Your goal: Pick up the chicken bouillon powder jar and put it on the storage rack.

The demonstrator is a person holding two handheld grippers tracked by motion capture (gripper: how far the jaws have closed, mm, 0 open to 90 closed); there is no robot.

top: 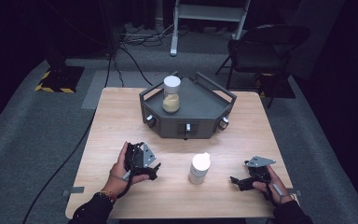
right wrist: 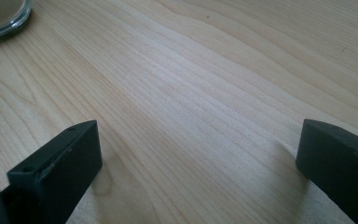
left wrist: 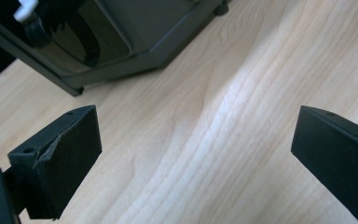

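A clear jar with a white lid and tan powder (top: 171,94) stands upright inside the dark grey tray (top: 200,109) at the table's far middle. A second white-lidded jar (top: 199,168) stands on the bare wood near the front, between the two hands. My left gripper (top: 154,169) rests low at the front left, open, with only wood between its jaws (left wrist: 196,154). My right gripper (top: 235,182) lies at the front right, open over bare wood (right wrist: 198,158). The bottom rim of the near jar (right wrist: 2,18) shows at the top left of the right gripper view.
The grey tray has knobs (top: 187,127) along its front wall, and its corner (left wrist: 98,51) shows in the left gripper view. The wooden table (top: 121,116) stands on grey carpet. A black folding chair (top: 261,51) and cables (top: 135,60) lie beyond the far edge.
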